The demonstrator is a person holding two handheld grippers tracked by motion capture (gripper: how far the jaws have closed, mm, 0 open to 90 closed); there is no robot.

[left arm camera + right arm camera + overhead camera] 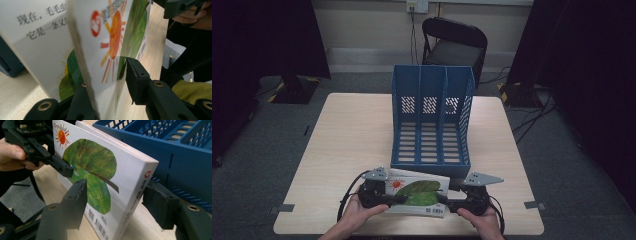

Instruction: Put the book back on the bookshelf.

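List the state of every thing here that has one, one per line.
Book: closed, tilted up off the table, front cover showing.
Left hand-held gripper: shut on the book's edge.
Right hand-held gripper: jaws astride the book's spine end, not yet pressing.
File rack: upright, its three slots empty.
Folding chair: unfolded, unoccupied.

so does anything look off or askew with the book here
Slightly: the book is tilted up on edge off the table, and the left gripper pinches only its cover, which has parted from the pages. No damage shows. The right gripper straddles its spine end.
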